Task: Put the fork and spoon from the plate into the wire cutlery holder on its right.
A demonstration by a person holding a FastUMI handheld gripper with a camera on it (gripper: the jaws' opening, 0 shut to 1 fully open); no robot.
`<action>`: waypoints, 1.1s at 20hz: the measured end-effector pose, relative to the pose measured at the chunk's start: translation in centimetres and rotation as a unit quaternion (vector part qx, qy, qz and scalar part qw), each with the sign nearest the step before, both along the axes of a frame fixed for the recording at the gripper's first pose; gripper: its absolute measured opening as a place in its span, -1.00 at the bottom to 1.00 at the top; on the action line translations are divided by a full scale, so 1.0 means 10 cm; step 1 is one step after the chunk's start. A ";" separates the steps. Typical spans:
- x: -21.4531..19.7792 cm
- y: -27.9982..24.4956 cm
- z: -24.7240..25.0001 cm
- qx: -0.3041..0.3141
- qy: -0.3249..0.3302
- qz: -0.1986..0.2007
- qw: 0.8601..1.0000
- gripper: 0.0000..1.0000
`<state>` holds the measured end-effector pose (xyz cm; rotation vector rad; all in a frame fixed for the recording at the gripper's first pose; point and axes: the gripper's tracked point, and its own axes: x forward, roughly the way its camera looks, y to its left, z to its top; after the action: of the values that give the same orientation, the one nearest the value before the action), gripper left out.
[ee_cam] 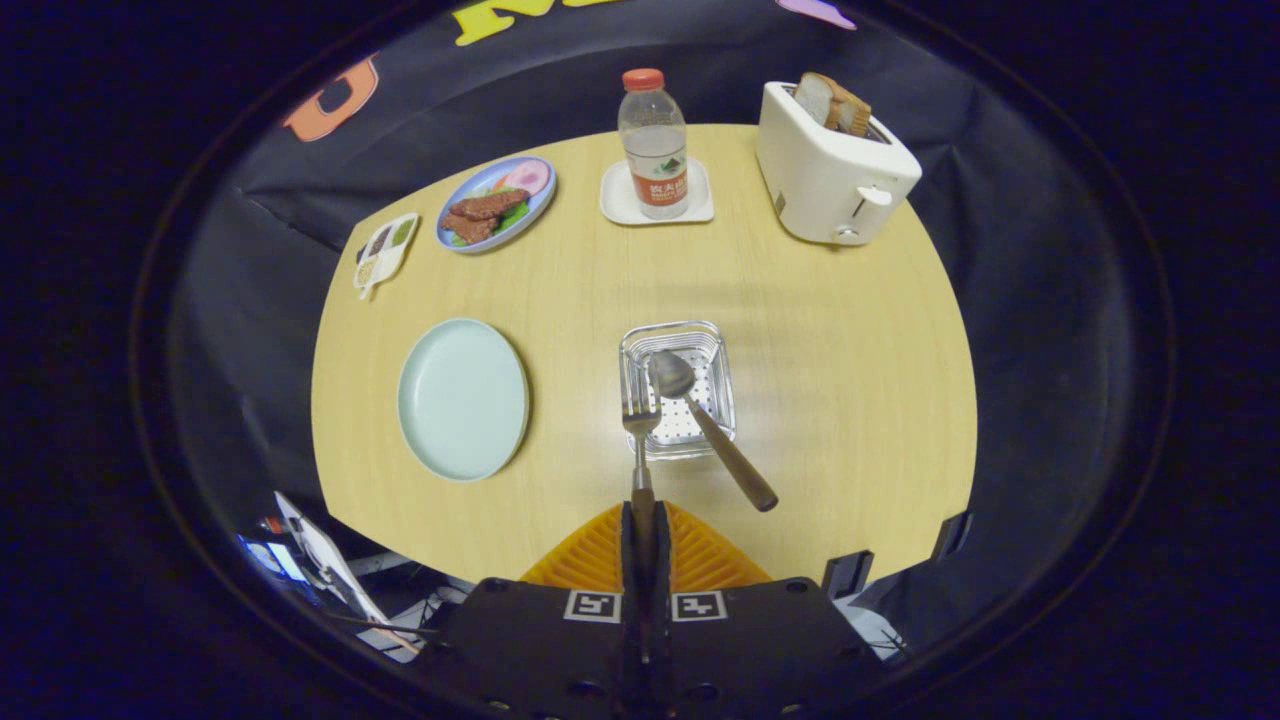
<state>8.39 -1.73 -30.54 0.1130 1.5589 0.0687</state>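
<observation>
Round pale wooden table (820, 400), sitting against black cloth booth walls; clutter of cables and a lit screen showing below its near left edge.

Gripper (641, 520): fingers closing tight together on the handle of the fork (640, 440), tines pointing ahead and hanging over the near rim of the wire cutlery holder (678, 388).

Spoon (705, 420): already lying in the holder, bowl inside, brown handle leaning out over the near right corner.

Pale green plate (463, 398): sitting left of the holder, nothing on it.

Far side: blue dish of food (496, 204); small white divided tray (385, 252) beside it; water bottle (654, 143) standing on a white coaster (620, 200); white toaster (830, 170) holding bread slices.
</observation>
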 end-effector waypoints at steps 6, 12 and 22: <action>0.13 -0.10 -0.08 -0.007 0.071 0.000 0.997 -0.93; 0.19 -0.04 -0.23 -0.019 0.132 0.035 0.990 -0.93; 0.31 -0.01 -0.41 -0.055 0.148 0.062 0.985 -0.82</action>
<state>11.54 -1.79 -34.61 -0.0649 1.8631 0.0661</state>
